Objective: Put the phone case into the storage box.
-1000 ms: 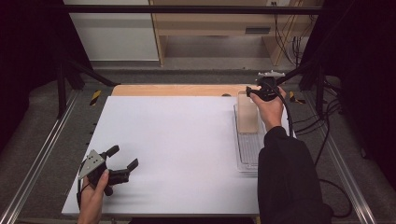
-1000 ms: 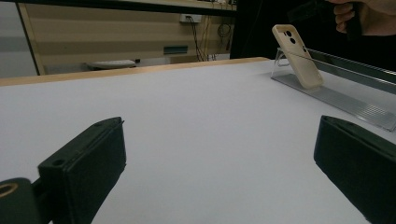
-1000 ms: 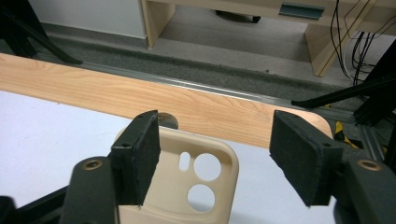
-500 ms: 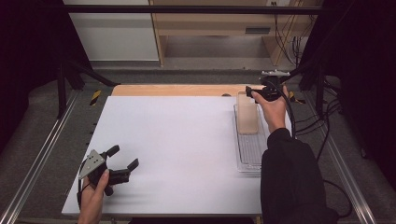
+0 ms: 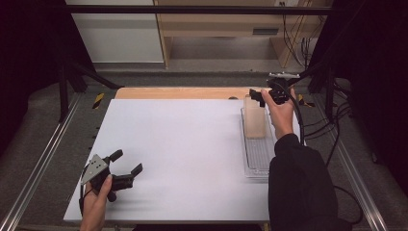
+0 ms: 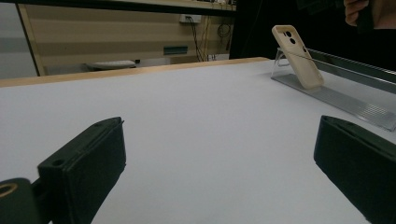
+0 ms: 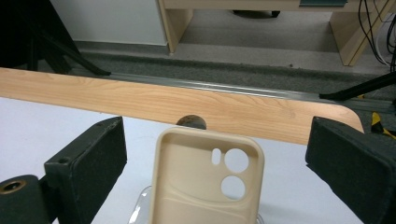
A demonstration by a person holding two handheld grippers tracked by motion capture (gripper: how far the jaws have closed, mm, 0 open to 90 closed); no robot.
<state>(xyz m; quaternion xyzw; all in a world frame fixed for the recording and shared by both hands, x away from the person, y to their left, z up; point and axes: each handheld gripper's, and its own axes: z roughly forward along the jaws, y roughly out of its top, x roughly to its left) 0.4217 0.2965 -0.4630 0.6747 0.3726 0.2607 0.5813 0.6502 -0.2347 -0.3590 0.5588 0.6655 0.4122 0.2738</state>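
Just letting go of beige phone case [image 7: 208, 179] propped on clear stand [image 5: 260, 159]: right gripper [image 7: 215, 158] jaws just spread wide, touching nothing; left gripper [image 5: 126, 168] released, idle. Next, probably backing away without nudging it.

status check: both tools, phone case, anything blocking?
Right tool open, jaws just opened, clear either side of the phone case. Case leans on the clear stand. Left tool open, idle. Nothing blocking.

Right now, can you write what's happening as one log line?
right gripper: open, jaws just opened, clear of phone case | case: leaning on clear stand | left gripper: open, empty
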